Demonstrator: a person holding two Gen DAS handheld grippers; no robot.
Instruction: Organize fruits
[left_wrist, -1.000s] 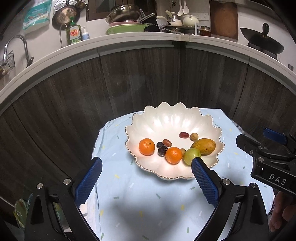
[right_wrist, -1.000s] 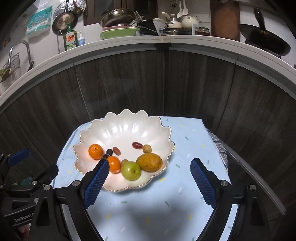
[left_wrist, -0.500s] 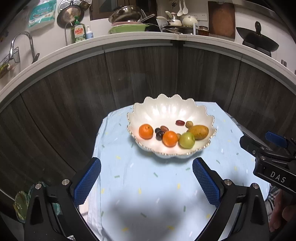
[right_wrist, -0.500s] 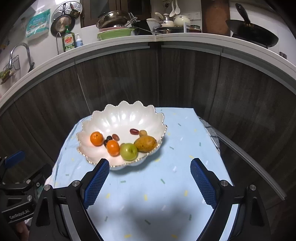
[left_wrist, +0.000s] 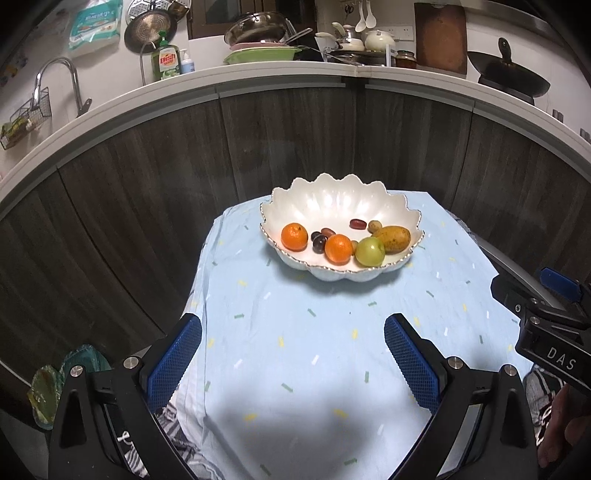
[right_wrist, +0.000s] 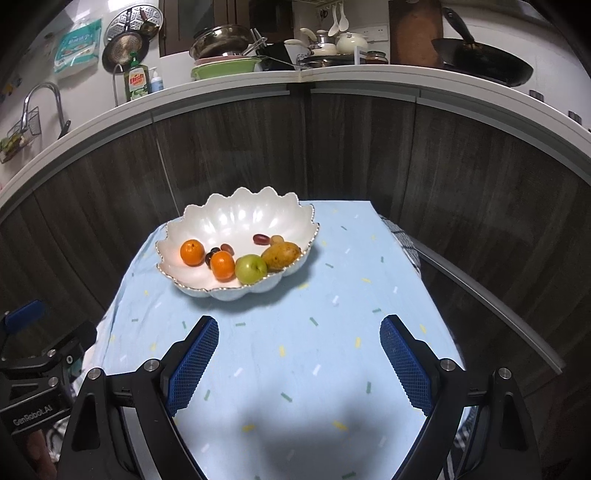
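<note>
Home kitchen, lived-in. White countertop (left_wrist: 258, 72) runs above dark wood-grain cabinet fronts (left_wrist: 147, 206). Sink tap (left_wrist: 59, 79) at far left with a wire caddy (left_wrist: 26, 120) beside it; green dish-soap bottle (left_wrist: 167, 61) and pump bottle (left_wrist: 187, 62) near. Stacked pans and bowls (left_wrist: 262, 40), white teapot (left_wrist: 378, 38), wooden cutting board (left_wrist: 439, 37), black wok (left_wrist: 508, 77). Strainer (left_wrist: 149, 33) hangs on the wall. Low table under a light blue cloth (left_wrist: 314, 350).

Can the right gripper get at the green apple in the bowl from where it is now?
Probably yes. The right gripper is open and empty, with only bare tablecloth ahead. The green apple sits at the near rim of the bowl, beside an orange and the mango, so it's snug.
</note>
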